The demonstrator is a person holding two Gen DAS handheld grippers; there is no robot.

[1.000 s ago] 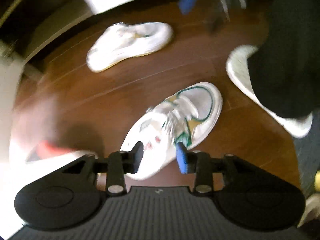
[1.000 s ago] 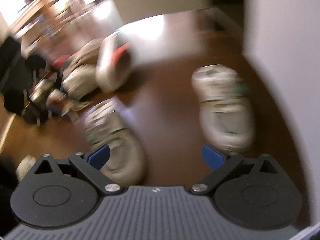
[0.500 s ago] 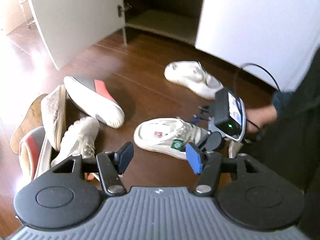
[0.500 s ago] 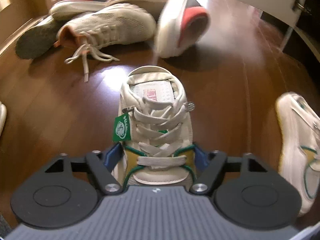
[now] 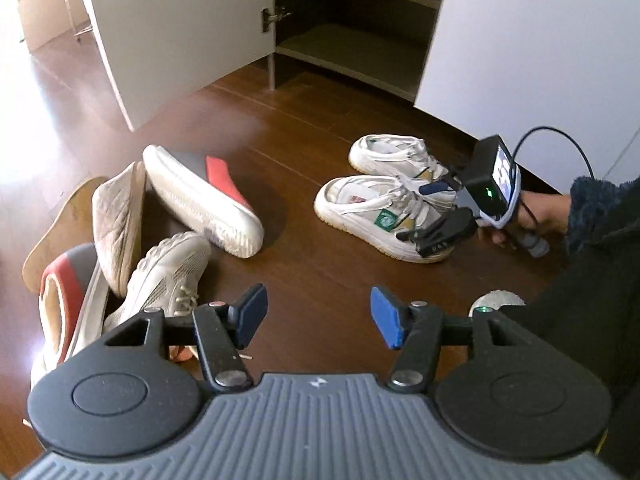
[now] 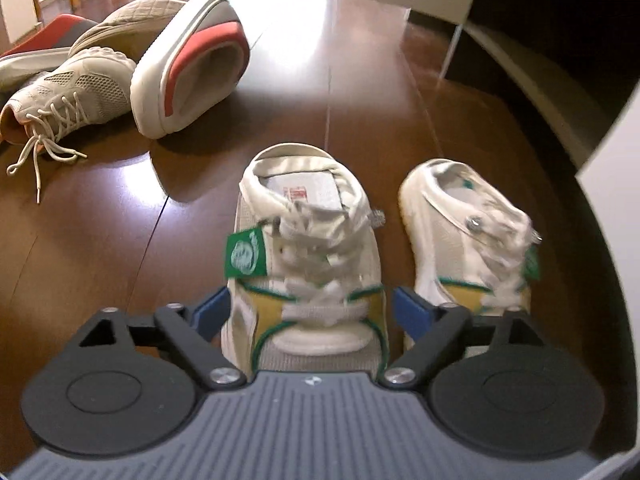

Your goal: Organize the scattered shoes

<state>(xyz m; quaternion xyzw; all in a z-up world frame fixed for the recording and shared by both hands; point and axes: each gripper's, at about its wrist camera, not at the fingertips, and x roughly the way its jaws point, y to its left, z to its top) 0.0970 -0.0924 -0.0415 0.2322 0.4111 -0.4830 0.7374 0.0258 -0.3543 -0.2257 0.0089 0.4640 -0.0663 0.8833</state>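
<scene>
Two white sneakers with green and yellow trim stand side by side on the wood floor, toes toward the person: the near sneaker (image 5: 360,208) (image 6: 304,208) and its mate (image 5: 392,152) (image 6: 460,216) on the cabinet side. My right gripper (image 6: 312,306) (image 5: 418,212) straddles the near sneaker's toe. Its jaws are open, with a thin gap showing at the right pad (image 6: 412,306). The sneaker rests on the floor. My left gripper (image 5: 316,316) hangs open above bare floor with nothing between its fingers.
To the left lies a pile: a red-and-grey slipper (image 5: 200,196) on its side, a beige quilted slipper (image 5: 116,216), a white mesh trainer (image 5: 168,276), another red slipper (image 5: 68,300). An open shoe cabinet (image 5: 352,48) stands behind the pair. A hand (image 5: 536,216) holds the right gripper.
The right gripper has brought the near sneaker next to its mate, and its jaws have widened slightly. The left gripper's jaws have opened further.
</scene>
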